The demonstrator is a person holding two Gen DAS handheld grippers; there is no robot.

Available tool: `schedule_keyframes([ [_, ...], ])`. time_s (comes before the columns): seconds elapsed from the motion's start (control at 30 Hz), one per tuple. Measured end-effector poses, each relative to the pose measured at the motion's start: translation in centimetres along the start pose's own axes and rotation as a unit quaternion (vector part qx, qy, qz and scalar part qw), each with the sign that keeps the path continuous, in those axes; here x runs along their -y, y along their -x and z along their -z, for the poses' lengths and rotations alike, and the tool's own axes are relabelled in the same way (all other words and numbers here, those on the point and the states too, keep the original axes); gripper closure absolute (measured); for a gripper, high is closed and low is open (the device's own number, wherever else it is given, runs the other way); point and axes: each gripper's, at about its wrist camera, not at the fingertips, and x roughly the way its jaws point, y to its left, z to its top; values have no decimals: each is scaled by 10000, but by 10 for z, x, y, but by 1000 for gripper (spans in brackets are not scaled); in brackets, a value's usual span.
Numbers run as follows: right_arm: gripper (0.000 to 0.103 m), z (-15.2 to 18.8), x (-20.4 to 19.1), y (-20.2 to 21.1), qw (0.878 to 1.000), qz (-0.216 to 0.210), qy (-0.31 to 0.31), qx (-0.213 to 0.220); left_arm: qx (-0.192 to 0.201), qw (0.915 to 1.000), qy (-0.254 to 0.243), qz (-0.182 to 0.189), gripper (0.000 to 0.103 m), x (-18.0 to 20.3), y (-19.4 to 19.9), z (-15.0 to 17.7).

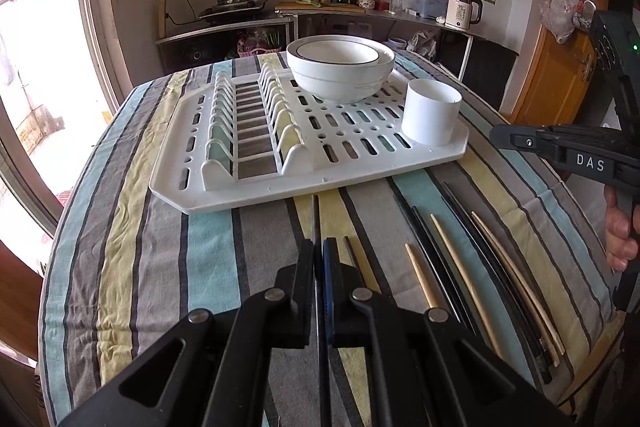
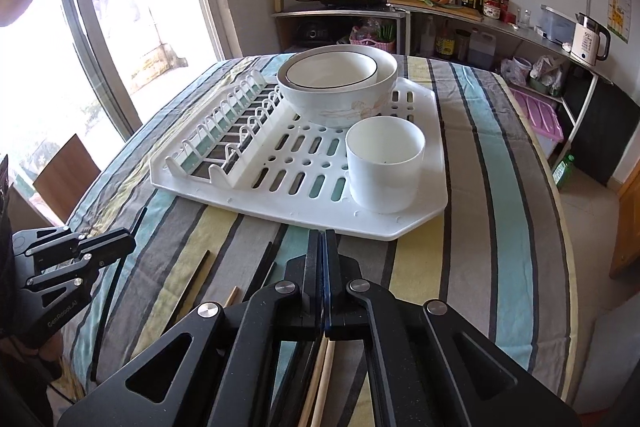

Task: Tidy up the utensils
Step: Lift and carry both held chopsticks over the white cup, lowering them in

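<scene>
On striped tablecloth [image 1: 168,267]: loose chopsticks [image 1: 460,267] beside rack [image 1: 248,195]; left hand-held gripper [image 1: 319,247] clamps dark chopstick [image 1: 315,215]; right hand-held gripper [image 2: 323,247] closed.

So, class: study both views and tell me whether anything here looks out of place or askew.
Yes: the chopsticks lie loose on the striped tablecloth in front of the drying rack, fanned at differing angles, black and wooden ones mixed. The white cup on the rack looks empty. The left claw pinches one black chopstick.
</scene>
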Motion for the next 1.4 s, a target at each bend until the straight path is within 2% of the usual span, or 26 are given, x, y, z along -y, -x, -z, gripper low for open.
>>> schedule_keyframes([
  [0.07, 103, 1, 4, -14, 9998, -47, -66, -196, 24, 10000, 48, -14, 98, -1, 3, -2],
  [0.17, 88, 11, 12, -36, 9981, -221, -193, -545, 32, 9999, 125, -7, 98, -4, 6, -4],
  [0.2, 87, 13, 12, -43, 9977, -201, -183, -629, 44, 9999, 139, -14, 98, -4, 6, -5],
  [0.43, 87, 15, 15, -76, 9932, 60, -271, -1127, 127, 9998, 142, -37, 98, -5, 13, -9],
  [0.53, 88, 13, 13, -79, 9929, 186, -210, -1160, 130, 9998, 141, -45, 98, -5, 13, -10],
  [0.6, 97, 12, 11, -81, 9921, 343, -139, -1196, 126, 9998, 139, -47, 98, -5, 13, -10],
  [0.63, 98, 12, 10, -82, 9919, 392, -101, -1201, 129, 9998, 142, -50, 98, -5, 13, -10],
  [0.77, 98, 12, 8, -80, 9923, 397, -78, -1169, 158, 9998, 145, -42, 98, -6, 15, -11],
  [0.9, 99, 8, 7, -59, 9951, 330, -98, -930, 212, 9997, 140, -43, 98, -6, 19, -12],
  [1.1, 99, -4, 1, -2, 9993, 220, -65, -279, 360, 9992, 157, -20, 98, -6, 33, -17],
  [1.4, 100, -11, -4, 77, 9981, 132, 71, 603, 716, 9973, 119, 87, 98, 4, 67, -31],
])
